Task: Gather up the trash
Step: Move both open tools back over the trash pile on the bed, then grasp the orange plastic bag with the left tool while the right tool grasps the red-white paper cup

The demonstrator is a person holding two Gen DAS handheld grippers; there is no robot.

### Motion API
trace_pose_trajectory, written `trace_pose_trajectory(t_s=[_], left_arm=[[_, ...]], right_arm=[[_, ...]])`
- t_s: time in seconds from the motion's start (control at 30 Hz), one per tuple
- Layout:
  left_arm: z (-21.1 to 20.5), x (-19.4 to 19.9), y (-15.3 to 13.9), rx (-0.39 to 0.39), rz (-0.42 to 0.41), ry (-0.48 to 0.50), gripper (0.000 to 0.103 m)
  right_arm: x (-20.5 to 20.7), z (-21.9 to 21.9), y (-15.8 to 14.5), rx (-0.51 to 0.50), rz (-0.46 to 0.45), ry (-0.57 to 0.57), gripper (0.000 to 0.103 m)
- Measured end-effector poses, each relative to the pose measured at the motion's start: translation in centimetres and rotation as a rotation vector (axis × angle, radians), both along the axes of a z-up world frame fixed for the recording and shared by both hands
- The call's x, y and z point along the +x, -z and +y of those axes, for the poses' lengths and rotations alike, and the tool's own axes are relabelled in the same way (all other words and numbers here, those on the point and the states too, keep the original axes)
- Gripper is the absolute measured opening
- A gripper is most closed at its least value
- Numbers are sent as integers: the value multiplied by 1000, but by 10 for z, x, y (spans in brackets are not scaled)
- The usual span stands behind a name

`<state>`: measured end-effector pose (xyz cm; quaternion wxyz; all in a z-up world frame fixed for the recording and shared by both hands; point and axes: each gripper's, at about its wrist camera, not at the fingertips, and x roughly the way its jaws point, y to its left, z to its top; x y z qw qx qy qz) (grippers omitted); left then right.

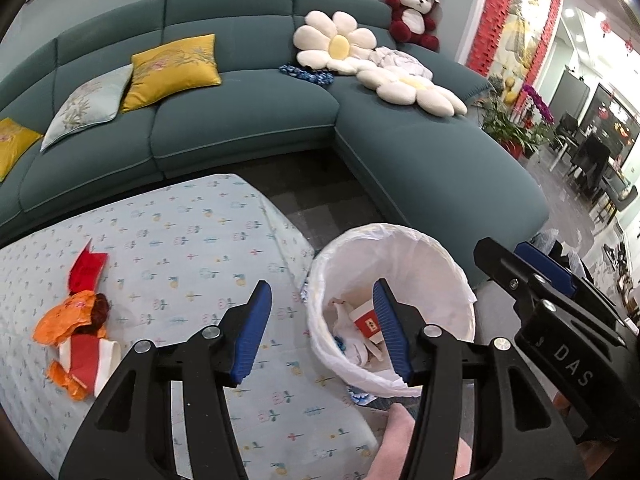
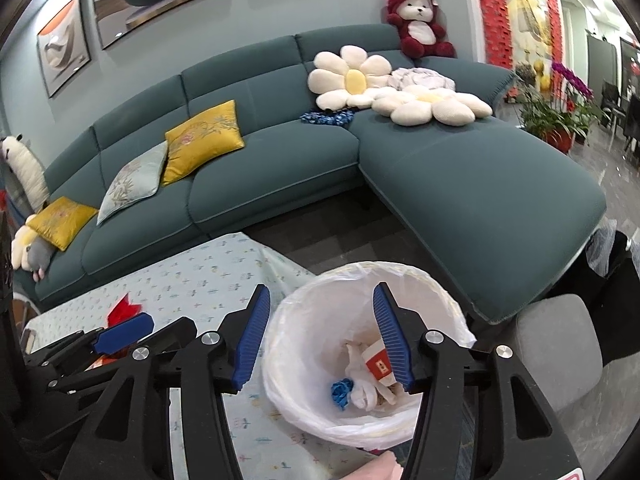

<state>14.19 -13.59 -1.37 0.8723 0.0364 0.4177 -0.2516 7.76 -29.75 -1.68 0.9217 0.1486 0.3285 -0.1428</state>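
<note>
The remaining trash, a heap of orange and red wrappers (image 1: 80, 320), is lying on the patterned desk (image 1: 192, 232), well apart from the lined bin (image 1: 400, 240) that is standing on the floor just beside the desk's corner. Inside the bin, a red-and-white carton (image 2: 378, 364), a blue scrap (image 2: 340, 390) and some white crumpled paper are already sitting at the bottom.

The left hand-held gripper (image 1: 322, 332) is hanging with its jaws apart and nothing between them, straddling the desk edge and the bin rim in its own view. The right hand-held gripper (image 2: 320, 336) is hovering over the bin mouth, jaws likewise parted and empty.

The risks from here, as I judge them: the wrappers are looking thin and loose, so a pinch on one flap is likely leaving the rest behind or dragging pieces off the desk edge. The bin liner is sitting slack around the rim, and a low pass is liable to be snagging it or tipping the light bin. The two grippers are working close together, so they may be knocking each other.
</note>
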Motion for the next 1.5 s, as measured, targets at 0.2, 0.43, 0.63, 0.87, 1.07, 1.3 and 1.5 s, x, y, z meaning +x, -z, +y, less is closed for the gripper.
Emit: trace_pose_trajectory(t_s=[0.2, 0.43, 0.63, 0.87, 1.07, 1.3, 1.5], left_arm=[[32, 1, -8, -15, -13, -45, 50], [78, 6, -14, -36, -20, -115, 50], [124, 9, -10, -46, -5, -188, 50], [191, 12, 3, -39, 16, -296, 58], [245, 12, 19, -26, 41, -377, 60], [299, 12, 54, -10, 112, -457, 63], [330, 17, 89, -13, 201, -513, 63]], right_arm=[[5, 32, -11, -23, -10, -48, 53], [14, 73, -19, -41, -11, -114, 53], [23, 120, -18, -48, 1, -187, 53], [33, 174, -12, -44, 26, -275, 53], [40, 219, -1, -42, 53, -351, 53], [49, 262, 23, -19, 106, -407, 53], [55, 289, 57, 0, 178, -438, 53]])
